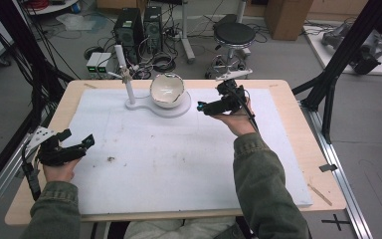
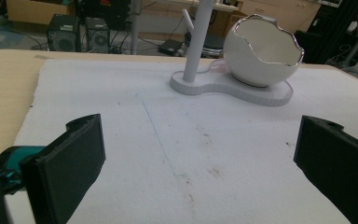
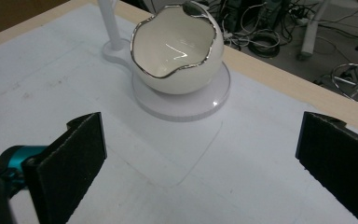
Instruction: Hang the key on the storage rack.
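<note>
Both empty, jaws wide: right gripper (image 1: 214, 105) hovers just beside the eggshell-shaped bowl (image 1: 167, 90) on its white stand (image 1: 144, 105) at the desk's far middle, left gripper (image 1: 72, 144) well apart, so likely approach; next needs closing in on the rim.
</note>
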Demonstrator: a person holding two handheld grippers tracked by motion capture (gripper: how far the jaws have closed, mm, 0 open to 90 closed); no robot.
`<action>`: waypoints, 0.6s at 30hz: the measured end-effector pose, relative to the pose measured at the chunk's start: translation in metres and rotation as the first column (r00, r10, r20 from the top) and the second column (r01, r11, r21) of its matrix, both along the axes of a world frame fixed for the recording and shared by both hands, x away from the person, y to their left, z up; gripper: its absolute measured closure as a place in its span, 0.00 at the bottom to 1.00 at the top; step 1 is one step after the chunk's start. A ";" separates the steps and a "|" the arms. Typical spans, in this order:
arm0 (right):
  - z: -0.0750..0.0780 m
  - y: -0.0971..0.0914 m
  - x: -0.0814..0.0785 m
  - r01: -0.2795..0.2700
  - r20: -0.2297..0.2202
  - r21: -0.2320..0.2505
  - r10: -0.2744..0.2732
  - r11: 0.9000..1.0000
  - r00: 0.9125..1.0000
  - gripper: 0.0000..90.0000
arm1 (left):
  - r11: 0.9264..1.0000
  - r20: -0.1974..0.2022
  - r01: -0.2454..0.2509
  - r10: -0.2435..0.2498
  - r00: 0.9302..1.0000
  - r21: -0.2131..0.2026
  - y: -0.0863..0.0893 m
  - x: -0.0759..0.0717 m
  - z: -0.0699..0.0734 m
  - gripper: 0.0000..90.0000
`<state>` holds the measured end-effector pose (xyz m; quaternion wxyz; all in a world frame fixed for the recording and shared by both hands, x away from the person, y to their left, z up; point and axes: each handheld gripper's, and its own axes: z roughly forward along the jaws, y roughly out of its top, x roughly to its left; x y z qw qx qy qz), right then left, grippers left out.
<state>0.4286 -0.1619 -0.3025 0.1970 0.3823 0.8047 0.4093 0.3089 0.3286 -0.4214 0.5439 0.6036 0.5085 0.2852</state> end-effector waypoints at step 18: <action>-0.035 -0.048 -0.028 0.106 0.011 0.015 -0.106 0.994 0.994 0.01 | 1.000 -0.005 0.005 -0.005 1.000 -0.003 0.000 0.000 0.000 0.03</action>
